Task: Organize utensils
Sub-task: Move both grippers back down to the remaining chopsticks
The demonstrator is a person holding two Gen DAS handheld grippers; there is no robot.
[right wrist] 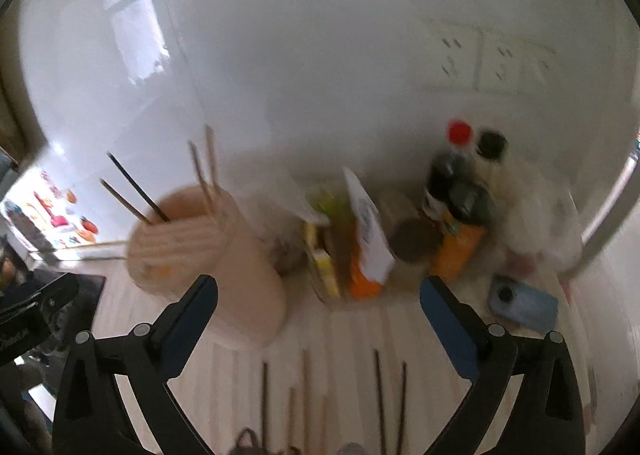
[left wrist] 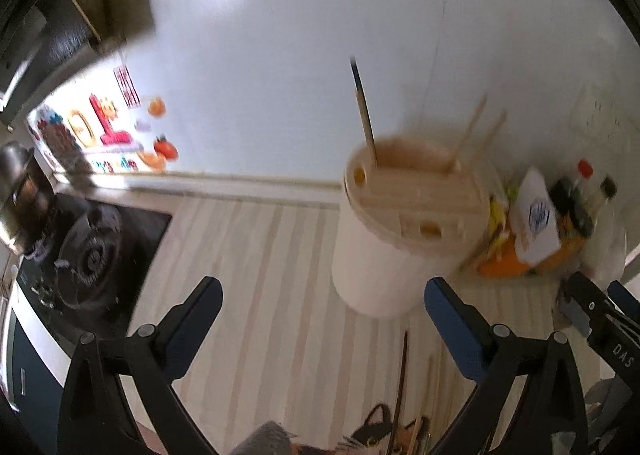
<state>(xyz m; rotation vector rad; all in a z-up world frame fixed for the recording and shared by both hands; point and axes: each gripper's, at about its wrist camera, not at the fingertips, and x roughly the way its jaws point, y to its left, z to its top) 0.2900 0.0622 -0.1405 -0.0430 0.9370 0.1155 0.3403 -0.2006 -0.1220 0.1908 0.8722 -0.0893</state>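
Note:
A white utensil holder with a slotted wooden lid stands on the pale striped counter. A dark chopstick and two light chopsticks stick up out of it. My left gripper is open and empty, just in front of the holder and to its left. Several loose chopsticks lie on the counter between and below the fingers of my right gripper, which is open and holds nothing. The holder sits at that gripper's left fingertip. All is motion-blurred.
A gas stove burner and a metal pot lie at the left. Dark bottles, an orange carton and a blue flat object crowd the back right corner by the wall. Wall sockets are above them.

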